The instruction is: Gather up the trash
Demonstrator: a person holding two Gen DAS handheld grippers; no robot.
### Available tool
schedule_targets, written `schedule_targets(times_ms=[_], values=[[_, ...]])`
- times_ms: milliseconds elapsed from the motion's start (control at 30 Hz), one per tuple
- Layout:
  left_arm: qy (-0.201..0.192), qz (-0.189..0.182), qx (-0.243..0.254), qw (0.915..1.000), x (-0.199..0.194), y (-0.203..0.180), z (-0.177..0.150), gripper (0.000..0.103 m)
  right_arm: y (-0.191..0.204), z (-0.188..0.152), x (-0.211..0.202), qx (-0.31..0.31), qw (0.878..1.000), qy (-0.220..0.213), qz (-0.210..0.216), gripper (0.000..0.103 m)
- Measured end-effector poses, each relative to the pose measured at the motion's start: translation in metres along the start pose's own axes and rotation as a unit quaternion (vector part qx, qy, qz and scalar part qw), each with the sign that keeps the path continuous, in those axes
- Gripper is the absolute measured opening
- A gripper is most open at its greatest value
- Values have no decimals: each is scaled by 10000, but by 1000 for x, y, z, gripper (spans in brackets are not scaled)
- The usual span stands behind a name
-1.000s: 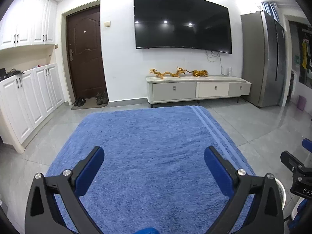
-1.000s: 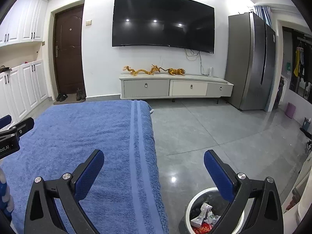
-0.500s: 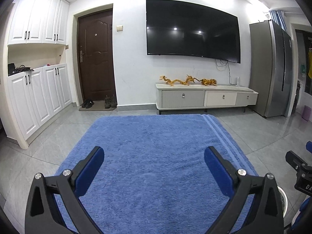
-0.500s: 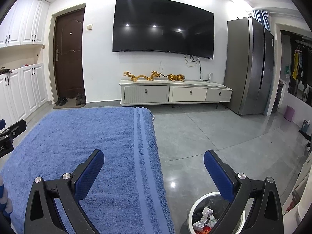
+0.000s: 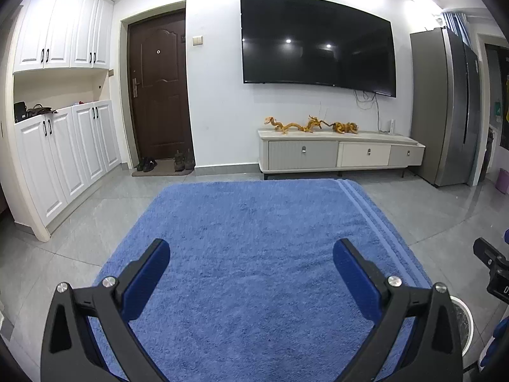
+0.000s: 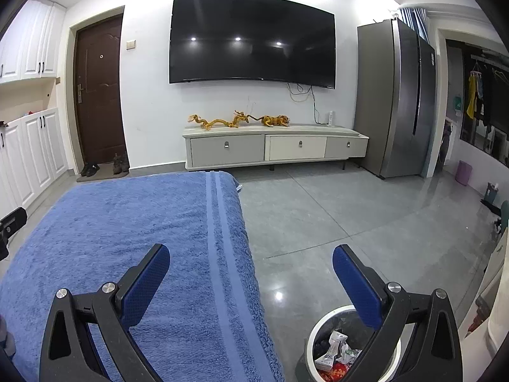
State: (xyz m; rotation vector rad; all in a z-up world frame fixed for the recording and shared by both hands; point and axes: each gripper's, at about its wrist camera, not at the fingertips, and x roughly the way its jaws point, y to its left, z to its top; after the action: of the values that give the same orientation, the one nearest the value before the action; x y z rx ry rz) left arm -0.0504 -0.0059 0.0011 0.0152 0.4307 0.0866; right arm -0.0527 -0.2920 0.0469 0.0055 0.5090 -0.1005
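Observation:
My left gripper (image 5: pixel 251 254) is open and empty, held above a blue towel-covered surface (image 5: pixel 254 242). My right gripper (image 6: pixel 251 261) is open and empty over the towel's right edge (image 6: pixel 222 254). A white-rimmed trash bin (image 6: pixel 321 328) stands on the floor below my right finger; it holds crumpled wrappers (image 6: pixel 337 350) and something red. The bin's rim also shows in the left wrist view (image 5: pixel 464 321). No loose trash shows on the towel. The right gripper's body shows at the right edge of the left wrist view (image 5: pixel 493 270).
A TV (image 5: pixel 318 44) hangs over a low cabinet (image 5: pixel 340 152) with gold dragon figures. A brown door (image 5: pixel 159 89), white cupboards (image 5: pixel 63 159), a grey fridge (image 6: pixel 397 98) and a purple bin (image 6: pixel 463 173) line the room. Grey tile floor (image 6: pixel 350 216) lies right of the towel.
Both grippers have tilted upward, so more wall and less towel shows. The left view has also swung left toward the door. Both stay open and empty.

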Motion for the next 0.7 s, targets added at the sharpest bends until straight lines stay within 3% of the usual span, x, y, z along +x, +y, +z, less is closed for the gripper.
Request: schedule_targets(times_ms=[700], values=[[398,126,120,9991,13,4,-7,103,2,-9,9,35,9999,99,-123,103]])
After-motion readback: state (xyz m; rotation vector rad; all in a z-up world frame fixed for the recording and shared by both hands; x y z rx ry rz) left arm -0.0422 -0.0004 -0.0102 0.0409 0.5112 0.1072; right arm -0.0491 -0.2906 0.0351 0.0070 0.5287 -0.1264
